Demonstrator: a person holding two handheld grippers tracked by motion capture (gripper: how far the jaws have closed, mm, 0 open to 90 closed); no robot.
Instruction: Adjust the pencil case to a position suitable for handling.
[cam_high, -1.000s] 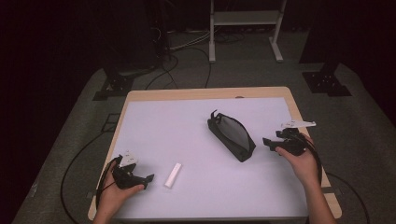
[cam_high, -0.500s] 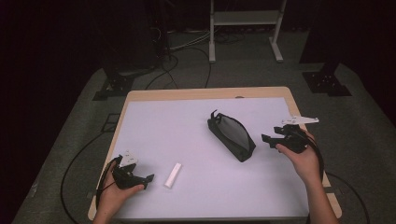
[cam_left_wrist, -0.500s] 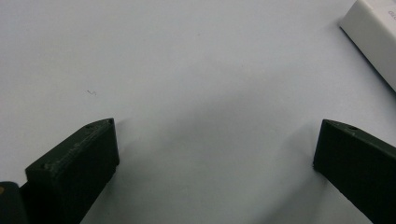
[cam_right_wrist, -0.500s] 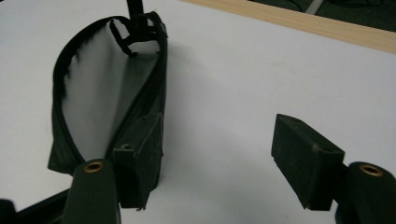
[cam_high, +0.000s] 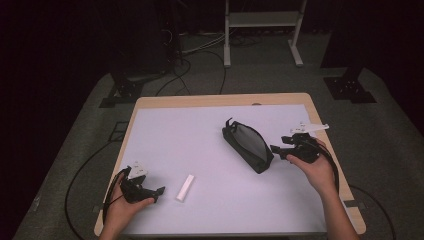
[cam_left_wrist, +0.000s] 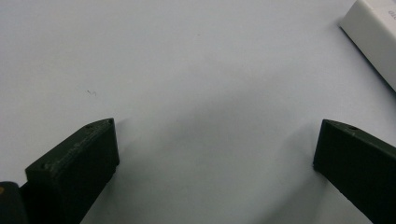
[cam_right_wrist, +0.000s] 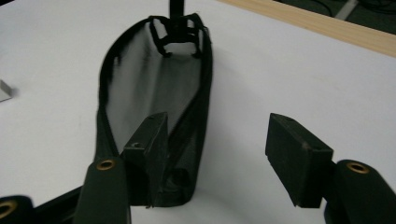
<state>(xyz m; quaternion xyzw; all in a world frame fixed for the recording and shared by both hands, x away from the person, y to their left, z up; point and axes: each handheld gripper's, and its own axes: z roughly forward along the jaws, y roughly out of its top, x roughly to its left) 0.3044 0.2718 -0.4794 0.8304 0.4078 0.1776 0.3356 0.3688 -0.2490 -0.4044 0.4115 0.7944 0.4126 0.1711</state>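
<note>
A black mesh pouch (cam_high: 248, 145) is seen lying open right of centre in the high view, on the white tabletop (cam_high: 200, 135). The right claw (cam_high: 276, 149) is held at the pouch's near end; in the right gripper view one jaw is seen inside the pouch's (cam_right_wrist: 154, 98) mouth and the other outside it, with the mesh wall between them. The jaws have just been closing, but a gap is left on the outer side, so the wall is judged not yet pinched and the right claw (cam_right_wrist: 219, 154) is taken as released. The left claw (cam_high: 159, 192) is rested at the lower left of the high view, its jaws spread wide with nothing between them. A small white box (cam_high: 184, 188) is seen just beside it, also at the upper right corner of the left gripper view (cam_left_wrist: 373, 32).

The work is judged to be near its start: the pouch is open, nothing is seen inside it, and the white box is not yet picked up. Left to do are probably the gripping of the pouch's rim and the carrying of the box across. The stretch of tabletop between box and pouch is bare, and nothing is seen standing in the way.
</note>
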